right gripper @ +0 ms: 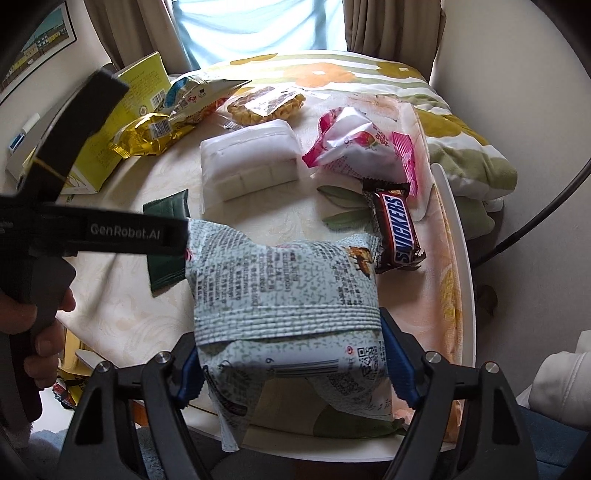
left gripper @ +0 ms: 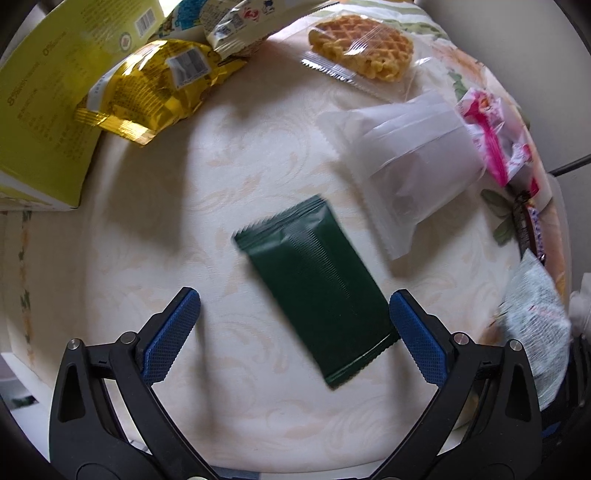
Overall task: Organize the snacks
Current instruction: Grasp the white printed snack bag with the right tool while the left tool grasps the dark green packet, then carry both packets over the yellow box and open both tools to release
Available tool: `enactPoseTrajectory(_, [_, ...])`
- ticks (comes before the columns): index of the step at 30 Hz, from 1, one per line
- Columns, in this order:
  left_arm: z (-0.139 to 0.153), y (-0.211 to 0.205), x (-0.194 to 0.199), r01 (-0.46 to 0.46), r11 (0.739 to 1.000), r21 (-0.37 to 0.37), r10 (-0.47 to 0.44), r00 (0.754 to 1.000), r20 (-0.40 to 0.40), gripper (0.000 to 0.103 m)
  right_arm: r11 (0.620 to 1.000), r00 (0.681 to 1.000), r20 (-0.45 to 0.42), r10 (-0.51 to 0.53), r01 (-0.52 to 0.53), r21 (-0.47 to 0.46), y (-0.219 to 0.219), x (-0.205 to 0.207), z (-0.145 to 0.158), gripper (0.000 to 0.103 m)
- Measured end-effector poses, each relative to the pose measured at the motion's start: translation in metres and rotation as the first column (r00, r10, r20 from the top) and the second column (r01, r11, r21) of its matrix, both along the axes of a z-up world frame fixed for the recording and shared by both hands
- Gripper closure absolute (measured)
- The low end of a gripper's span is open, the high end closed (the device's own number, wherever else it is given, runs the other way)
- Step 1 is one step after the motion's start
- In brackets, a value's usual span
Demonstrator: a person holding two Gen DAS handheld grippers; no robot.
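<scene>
While our right gripper [right gripper: 291,360] pinches the speckled snack bag [right gripper: 284,291], our left gripper [left gripper: 293,332] hangs spread over the green packet [left gripper: 314,288] on the table [left gripper: 147,240]. The packet's long axis runs diagonally, its near end beside the right-hand finger.

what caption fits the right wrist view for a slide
Right gripper clamps a pale speckled snack bag above the table, a Snickers bar lying just beyond it.

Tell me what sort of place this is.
Most likely a room in a home: a curtained window, a framed picture on the wall, and a small round table under a floral cloth, strewn with packaged snacks such as a Snickers bar.
</scene>
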State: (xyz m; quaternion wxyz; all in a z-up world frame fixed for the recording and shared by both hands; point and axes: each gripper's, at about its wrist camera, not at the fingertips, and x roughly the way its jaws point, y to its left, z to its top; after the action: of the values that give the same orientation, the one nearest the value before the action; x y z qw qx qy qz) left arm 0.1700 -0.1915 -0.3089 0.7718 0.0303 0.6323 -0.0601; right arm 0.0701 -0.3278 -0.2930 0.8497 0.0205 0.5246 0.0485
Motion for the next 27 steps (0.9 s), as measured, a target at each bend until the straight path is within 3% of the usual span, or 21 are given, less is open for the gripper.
enactPoseTrajectory(10, [0.009,0.015,0.003,0.027,0.999,0.031,-0.028,0.999,0.026,0.01,1.0,1.0,0.008,0.005,-0.005,0.01,-0.001,0.001,0.0,0.026])
enactPoseTrajectory(16, [0.003,0.002,0.016,0.051,0.999,0.018,-0.052,0.998,0.027,0.024,1.0,1.0,0.011,0.006,-0.006,0.01,0.0,0.002,0.001,0.026])
enactPoseTrajectory(20, [0.01,-0.003,0.017,0.083,0.997,0.01,-0.083,0.995,0.055,0.061,1.0,1.0,0.008,0.001,-0.001,0.021,-0.001,0.003,0.0,0.026])
enactPoseTrajectory(27, [0.013,0.003,0.014,0.095,0.995,-0.01,-0.094,0.995,0.045,0.061,1.0,1.0,0.015,0.002,-0.003,0.023,0.0,0.004,0.002,0.026])
